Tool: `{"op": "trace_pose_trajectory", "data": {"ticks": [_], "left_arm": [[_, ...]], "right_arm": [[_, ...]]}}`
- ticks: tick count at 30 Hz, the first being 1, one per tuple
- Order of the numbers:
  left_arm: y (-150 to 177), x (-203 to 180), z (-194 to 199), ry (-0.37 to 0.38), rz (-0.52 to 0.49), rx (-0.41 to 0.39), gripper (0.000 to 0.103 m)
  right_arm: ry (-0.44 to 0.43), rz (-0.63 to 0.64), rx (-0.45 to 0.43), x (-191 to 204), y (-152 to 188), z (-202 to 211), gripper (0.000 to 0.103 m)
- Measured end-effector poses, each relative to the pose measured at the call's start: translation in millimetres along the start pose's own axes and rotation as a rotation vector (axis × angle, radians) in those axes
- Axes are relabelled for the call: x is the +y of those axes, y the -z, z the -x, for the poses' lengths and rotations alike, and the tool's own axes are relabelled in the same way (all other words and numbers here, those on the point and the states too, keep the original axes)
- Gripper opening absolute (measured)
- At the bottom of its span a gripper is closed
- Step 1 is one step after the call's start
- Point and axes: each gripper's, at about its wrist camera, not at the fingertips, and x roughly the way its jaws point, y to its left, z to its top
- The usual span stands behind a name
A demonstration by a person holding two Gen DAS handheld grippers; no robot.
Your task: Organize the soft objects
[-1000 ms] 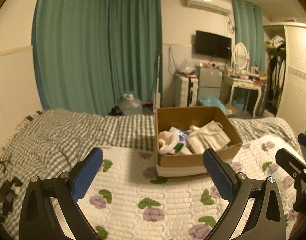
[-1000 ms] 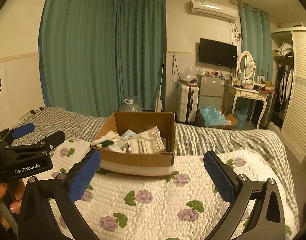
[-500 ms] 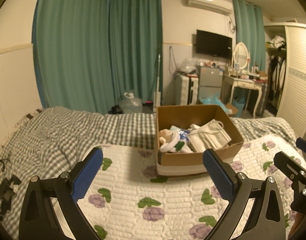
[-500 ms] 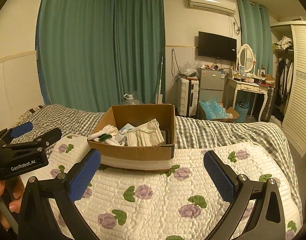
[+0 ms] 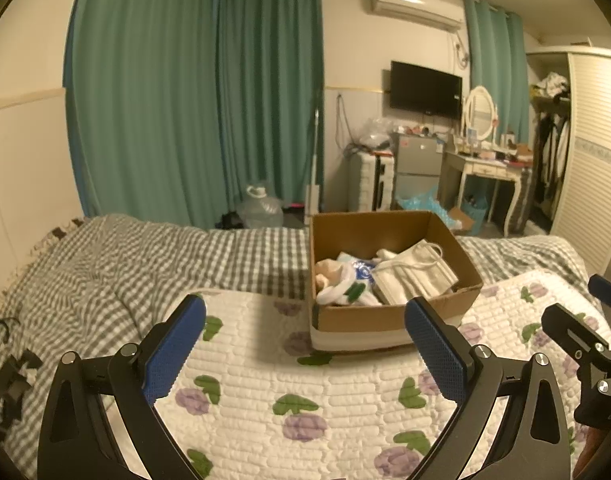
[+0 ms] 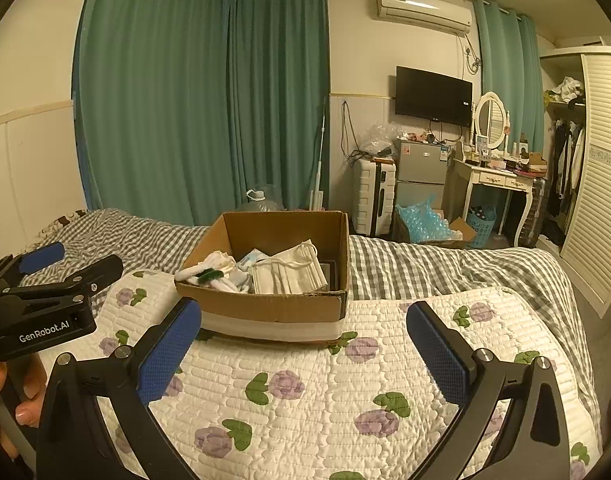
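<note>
A brown cardboard box (image 5: 389, 316) (image 6: 273, 306) sits on a white quilt with purple flowers (image 5: 297, 396) (image 6: 305, 392) on the bed. In the box lie a stack of white face masks (image 5: 415, 278) (image 6: 289, 274), white socks with green marks (image 5: 345, 292) (image 6: 203, 274) and other soft items. My left gripper (image 5: 305, 336) is open and empty, a little short of the box's near wall. My right gripper (image 6: 305, 336) is open and empty, also short of the box. The left gripper also shows at the left of the right wrist view (image 6: 71, 266).
A grey checked blanket (image 5: 125, 264) covers the rest of the bed. Black small parts (image 5: 9, 376) lie at its left edge. Beyond the bed stand green curtains (image 5: 209, 112), a water jug (image 5: 261, 210), a suitcase, a small fridge, a dressing table (image 6: 501, 184) and a wardrobe.
Both grippers have drifted slightly, so the box sits a little lower and nearer in both views. Both stay open and empty.
</note>
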Motion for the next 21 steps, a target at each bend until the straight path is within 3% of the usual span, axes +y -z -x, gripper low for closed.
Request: {"op": "trace_pose_trajectory", "data": {"ticks": [21], "left_arm": [[0.4, -3.6, 0.9, 0.007, 0.007, 0.012, 0.102]], "right_arm": [[-0.009, -0.008, 0.006, 0.0, -0.4, 1.0, 0.103]]}}
